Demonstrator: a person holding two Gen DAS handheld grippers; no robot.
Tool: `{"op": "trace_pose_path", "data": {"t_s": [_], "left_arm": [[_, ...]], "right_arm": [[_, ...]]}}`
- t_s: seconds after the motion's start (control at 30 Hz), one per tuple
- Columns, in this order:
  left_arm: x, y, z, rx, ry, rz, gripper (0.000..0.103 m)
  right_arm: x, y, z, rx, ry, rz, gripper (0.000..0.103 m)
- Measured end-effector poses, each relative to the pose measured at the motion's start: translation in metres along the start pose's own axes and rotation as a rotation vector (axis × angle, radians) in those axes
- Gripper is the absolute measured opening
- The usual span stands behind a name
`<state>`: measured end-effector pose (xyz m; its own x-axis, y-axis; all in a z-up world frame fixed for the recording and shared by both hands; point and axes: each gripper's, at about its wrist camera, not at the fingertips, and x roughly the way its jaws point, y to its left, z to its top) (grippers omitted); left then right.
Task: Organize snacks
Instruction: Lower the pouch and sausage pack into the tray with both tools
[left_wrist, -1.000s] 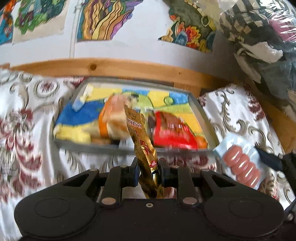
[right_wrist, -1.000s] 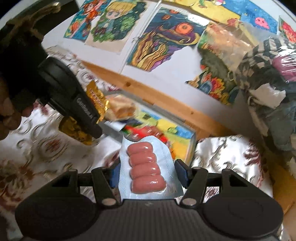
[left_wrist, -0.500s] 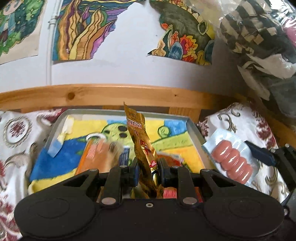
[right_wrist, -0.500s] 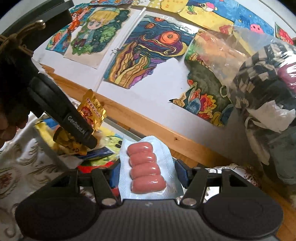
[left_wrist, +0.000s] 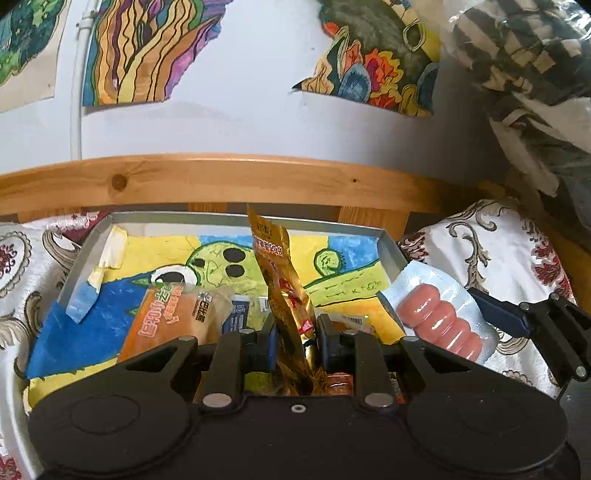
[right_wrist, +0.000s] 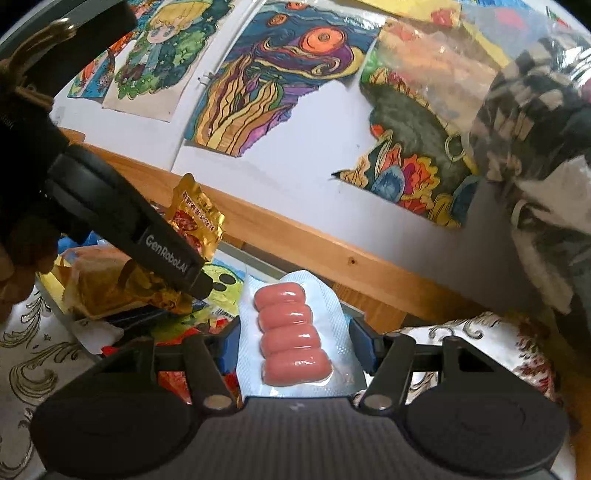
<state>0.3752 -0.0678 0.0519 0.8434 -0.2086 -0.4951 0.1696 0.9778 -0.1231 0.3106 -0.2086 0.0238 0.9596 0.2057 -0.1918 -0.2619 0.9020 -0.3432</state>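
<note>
Snacks sit in both your grippers. Your left gripper (left_wrist: 295, 341) is clamped on a tall gold foil snack pouch with red print (left_wrist: 281, 288), held upright above the grey metal tray (left_wrist: 389, 245). Your right gripper (right_wrist: 293, 345) pinches a clear vacuum pack of four pink sausages (right_wrist: 293, 343) by its edges, just beside the tray's right rim. The tray, lined with a painted cartoon sheet, rests on a white cloth with gold and maroon scrolls (left_wrist: 517, 251). An orange-labelled bread packet (left_wrist: 173, 317) lies inside. Behind runs a wooden rail (left_wrist: 221, 181) under colourful drawings on the wall.
</note>
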Motion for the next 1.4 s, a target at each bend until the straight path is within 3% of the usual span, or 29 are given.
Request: {"op": "trace_pose_path", "data": {"t_s": [1.4], "left_arm": [[0.022, 0.000, -0.005, -0.003, 0.032, 0.004, 0.025]], "right_arm": [[0.021, 0.000, -0.008, 0.091, 0.064, 0.026, 0.065]]}}
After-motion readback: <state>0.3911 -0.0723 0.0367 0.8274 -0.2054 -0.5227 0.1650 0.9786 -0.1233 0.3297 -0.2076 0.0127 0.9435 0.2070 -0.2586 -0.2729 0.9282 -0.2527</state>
